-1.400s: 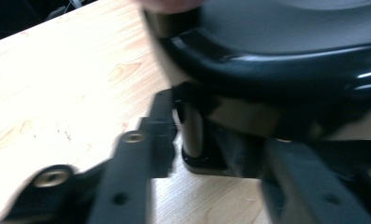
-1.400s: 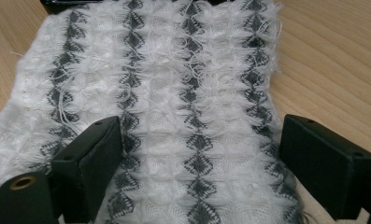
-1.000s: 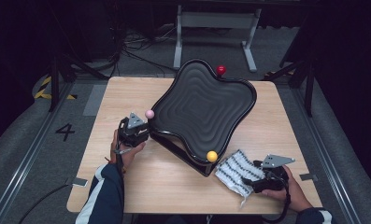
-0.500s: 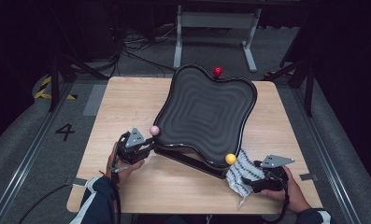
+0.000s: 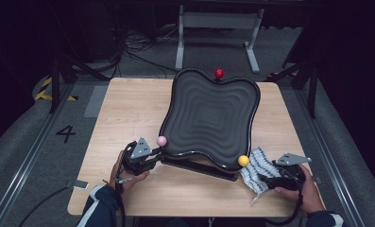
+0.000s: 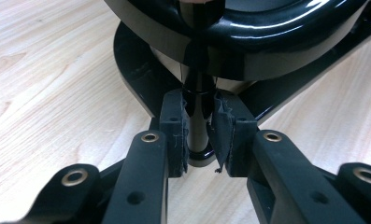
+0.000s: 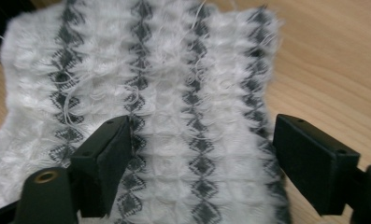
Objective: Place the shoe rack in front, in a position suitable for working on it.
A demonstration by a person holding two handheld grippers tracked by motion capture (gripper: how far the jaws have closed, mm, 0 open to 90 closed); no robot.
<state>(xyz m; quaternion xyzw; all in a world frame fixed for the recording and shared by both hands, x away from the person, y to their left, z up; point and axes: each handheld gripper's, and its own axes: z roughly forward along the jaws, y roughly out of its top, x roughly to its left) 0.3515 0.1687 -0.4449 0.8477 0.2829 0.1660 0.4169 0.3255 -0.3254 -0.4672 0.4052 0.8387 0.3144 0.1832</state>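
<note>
Beside the left tool, the tray has swung round.

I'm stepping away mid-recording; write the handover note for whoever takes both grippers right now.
Left gripper: shut on the thin black post under the pink ball at the near-left corner of the wavy black tray.
Right gripper: open, jaws just closing, astride the white cloth with dark diamond stripes, pads not pressing it.
The tray sits tilted on its black base, mid-table; the cloth lies by its yellow ball.
Done: tray steadied.
Left, probably: grip the cloth, wipe the tray.
</note>
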